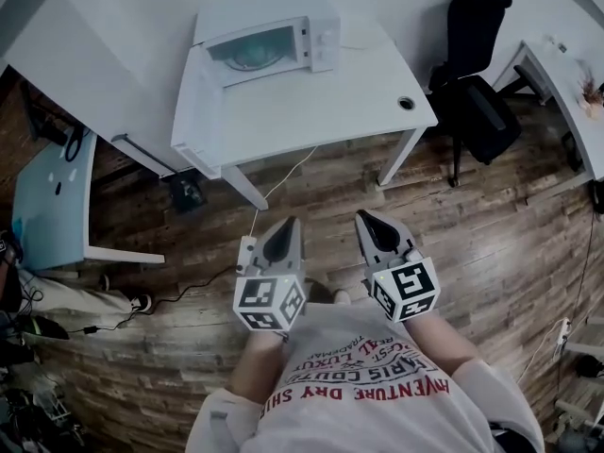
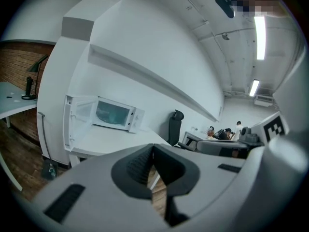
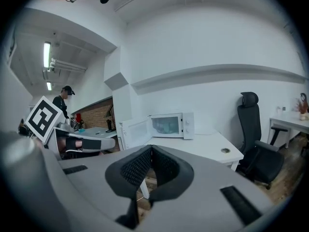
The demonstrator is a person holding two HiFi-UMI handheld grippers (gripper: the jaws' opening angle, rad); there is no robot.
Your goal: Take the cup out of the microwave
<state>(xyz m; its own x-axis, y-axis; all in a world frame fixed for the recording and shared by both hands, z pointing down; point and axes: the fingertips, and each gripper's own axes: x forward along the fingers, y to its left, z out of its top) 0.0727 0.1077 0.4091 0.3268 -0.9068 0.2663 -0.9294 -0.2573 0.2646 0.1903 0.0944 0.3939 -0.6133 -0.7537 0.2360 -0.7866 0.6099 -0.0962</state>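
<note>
While microwave door hangs open, cup inside reads as teal blur.

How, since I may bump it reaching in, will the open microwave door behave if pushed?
The door stands swung wide, so it would probably pivot freely, not flex. It looks thin, likely light. The boxy microwave sits flat on the table, so tipping seems unlikely.
</note>
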